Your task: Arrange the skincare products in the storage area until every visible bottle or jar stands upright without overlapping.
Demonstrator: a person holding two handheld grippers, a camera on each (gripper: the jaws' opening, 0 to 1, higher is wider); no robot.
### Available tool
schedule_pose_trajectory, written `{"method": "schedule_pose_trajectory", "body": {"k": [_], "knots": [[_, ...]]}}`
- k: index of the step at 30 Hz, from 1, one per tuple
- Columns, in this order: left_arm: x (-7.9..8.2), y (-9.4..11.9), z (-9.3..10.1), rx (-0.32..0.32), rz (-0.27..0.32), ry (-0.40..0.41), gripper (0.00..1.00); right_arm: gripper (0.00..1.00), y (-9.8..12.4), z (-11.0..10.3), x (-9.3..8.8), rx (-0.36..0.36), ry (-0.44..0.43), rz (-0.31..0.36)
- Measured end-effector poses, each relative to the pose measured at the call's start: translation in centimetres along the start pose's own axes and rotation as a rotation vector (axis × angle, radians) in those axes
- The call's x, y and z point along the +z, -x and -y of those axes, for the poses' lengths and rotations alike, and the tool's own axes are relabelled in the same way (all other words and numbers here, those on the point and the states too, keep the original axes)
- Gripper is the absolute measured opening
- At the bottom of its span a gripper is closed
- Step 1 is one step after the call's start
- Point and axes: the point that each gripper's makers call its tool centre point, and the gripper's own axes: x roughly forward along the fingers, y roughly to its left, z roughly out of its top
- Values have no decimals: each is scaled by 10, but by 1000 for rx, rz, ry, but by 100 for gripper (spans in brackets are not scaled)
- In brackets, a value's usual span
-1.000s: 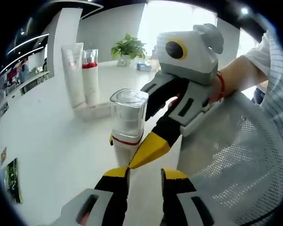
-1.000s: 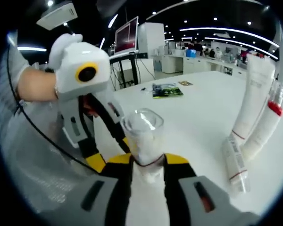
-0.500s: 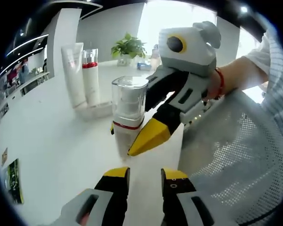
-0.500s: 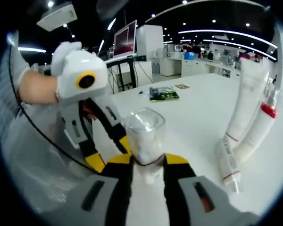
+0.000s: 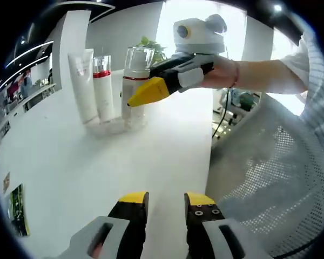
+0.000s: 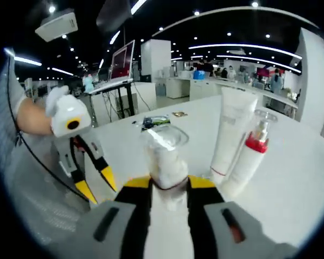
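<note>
My right gripper (image 6: 169,183) is shut on a white bottle with a clear square cap (image 6: 164,159). In the left gripper view that right gripper (image 5: 134,98) holds the bottle (image 5: 135,81) upright beside a red-collared pump bottle (image 5: 102,86) and a tall white tube (image 5: 82,86). A small bottle (image 5: 112,127) lies on its side at their feet. The tube (image 6: 232,135) and the red-collared bottle (image 6: 252,159) stand just right of the held bottle. My left gripper (image 5: 164,208) hangs open over bare table with nothing in it, and it shows as the left gripper (image 6: 100,189) at the left.
The white table (image 5: 70,162) ends at its right edge by a grey mesh chair back (image 5: 270,183). A magazine (image 5: 13,208) lies near the table's left side. A potted plant (image 5: 151,46) stands far back. A person's forearm (image 5: 259,81) reaches in from the right.
The right gripper has carried the clear-capped bottle away from my left gripper, across the table, to just beside the tube and the red-collared bottle. The left gripper has stayed put.
</note>
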Motion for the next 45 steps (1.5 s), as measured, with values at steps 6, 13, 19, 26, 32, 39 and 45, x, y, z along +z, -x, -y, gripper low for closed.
{"method": "schedule_pose_trajectory", "body": {"k": [6, 13, 19, 26, 32, 39, 45], "knots": [[-1, 0, 1, -2, -5, -9, 28, 25, 5, 50, -12, -93, 11, -47], [-1, 1, 1, -2, -4, -7, 28, 25, -3, 82, -26, -146, -43, -60], [-2, 1, -1, 0, -10, -3, 28, 25, -16, 88, -37, -154, -72, -74], [-2, 2, -3, 6, -8, 0, 27, 25, -27, 76, -44, -115, -81, -82], [-2, 2, -3, 5, -6, 0, 27, 25, -34, 69, -43, -67, -90, -69], [-4, 2, -3, 6, -12, -1, 27, 25, -37, 62, -40, 1, -94, -55], [-4, 3, -3, 6, -14, -4, 28, 27, -37, 57, -41, 47, -110, -77]]}}
